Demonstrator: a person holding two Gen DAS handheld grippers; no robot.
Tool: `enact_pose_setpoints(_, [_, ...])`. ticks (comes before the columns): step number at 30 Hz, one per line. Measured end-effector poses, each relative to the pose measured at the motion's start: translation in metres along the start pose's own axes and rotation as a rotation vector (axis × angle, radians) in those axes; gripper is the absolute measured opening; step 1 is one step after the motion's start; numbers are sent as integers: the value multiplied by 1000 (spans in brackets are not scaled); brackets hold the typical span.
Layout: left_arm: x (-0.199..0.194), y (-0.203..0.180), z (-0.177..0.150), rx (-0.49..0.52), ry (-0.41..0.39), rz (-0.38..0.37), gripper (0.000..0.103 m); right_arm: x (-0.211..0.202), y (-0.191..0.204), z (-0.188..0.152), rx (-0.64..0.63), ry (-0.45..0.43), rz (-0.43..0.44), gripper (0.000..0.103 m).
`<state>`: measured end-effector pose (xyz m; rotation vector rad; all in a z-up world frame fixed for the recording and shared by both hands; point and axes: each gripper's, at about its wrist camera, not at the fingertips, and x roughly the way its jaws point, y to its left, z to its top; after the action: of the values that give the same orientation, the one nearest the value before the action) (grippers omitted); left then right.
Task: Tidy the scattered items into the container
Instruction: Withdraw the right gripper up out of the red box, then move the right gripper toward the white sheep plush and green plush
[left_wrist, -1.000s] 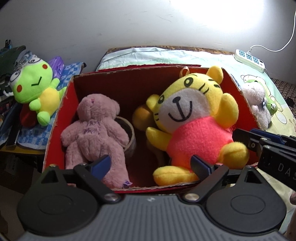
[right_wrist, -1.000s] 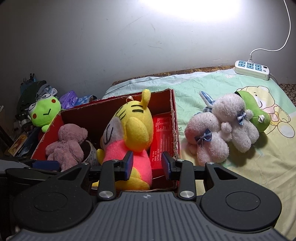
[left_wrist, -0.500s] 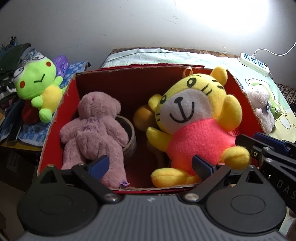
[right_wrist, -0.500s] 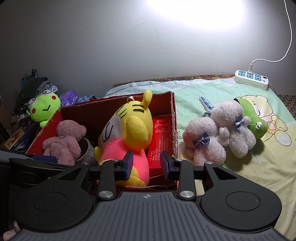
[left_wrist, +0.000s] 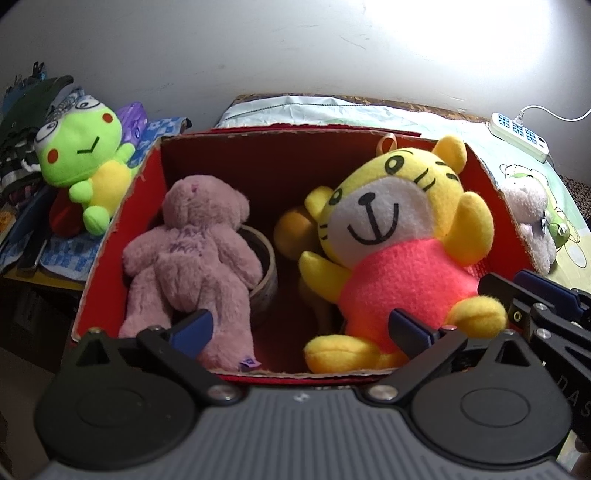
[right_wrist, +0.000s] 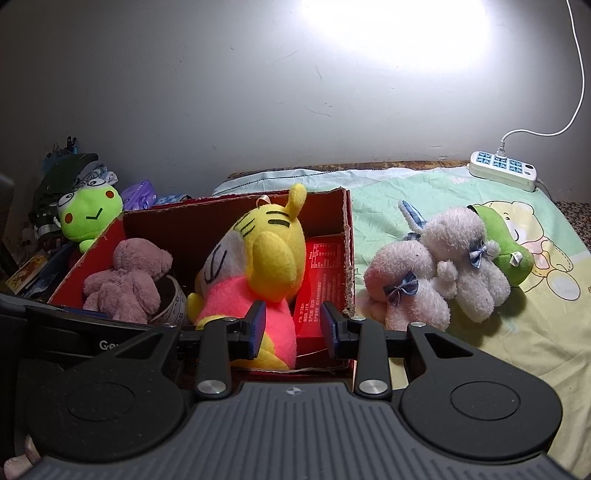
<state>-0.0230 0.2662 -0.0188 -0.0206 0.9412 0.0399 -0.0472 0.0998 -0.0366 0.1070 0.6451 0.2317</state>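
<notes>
Sitting on the bed's pale green cartoon-print sheet (right_wrist: 436, 184), the red open-topped cardboard box (left_wrist: 122, 236) holds several soft toys. A mauve plush teddy bear (left_wrist: 192, 251) lies face down in its left half, draped partly over a round brown tin with a patterned wall (left_wrist: 264, 273). Filling the right half, a yellow plush tiger in a pink shirt (left_wrist: 399, 258) sits facing the near side, leaning toward the right wall, with another yellow plush shape just behind it, mostly hidden. A red printed sheet (right_wrist: 317, 280) lies against the inside of the box's right wall.

Outside the box, a bright green plush frog with a yellow belly (left_wrist: 85, 162) rests on clutter to the left. To the right, on the sheet, two pale pink fluffy plush animals with blue bows (right_wrist: 436, 273) lie touching each other, with a green plush toy (right_wrist: 506, 243) just beyond them. A white power strip (right_wrist: 502, 173) lies at the far right by the wall.

The left hand-held gripper (left_wrist: 299, 328) hangs over the box's near edge; its jaws have just been opening and stand wide, released, clear of the tiger's body and leg. The right hand-held gripper (right_wrist: 293, 325) stands over the box's near right corner with a narrow gap, pads touching nothing.
</notes>
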Motion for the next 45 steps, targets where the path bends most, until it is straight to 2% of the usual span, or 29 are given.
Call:
enact_pose_setpoints(10, [0, -2, 1, -9, 6, 34, 102, 1, 1, 1, -76, 26, 42, 34])
enact_pose_setpoints(15, [-2, -3, 0, -13, -3, 47, 102, 5, -7, 4, -59, 59, 105, 34])
enact_pose_setpoints(18, [-6, -8, 0, -12, -9, 79, 101, 5, -8, 5, -87, 73, 129, 33])
enact_pose_setpoints(21, [-15, -9, 1, -35, -22, 111, 100, 3, -16, 9, -62, 85, 173, 33])
enact_pose_setpoints(24, [-27, -9, 5, -60, -45, 151, 100, -3, -22, 11, -79, 73, 193, 37])
enact_pose_setpoints(26, [-34, -11, 7, -70, -52, 161, 100, -6, -27, 12, -84, 72, 212, 36])
enact_pose_setpoints(35, [-59, -48, 18, -65, -107, 178, 100, -22, -55, 20, -97, 40, 319, 37])
enact_pose_setpoints(45, [-65, -111, 29, -13, -140, 130, 100, -22, -116, 24, -32, 66, 271, 37])
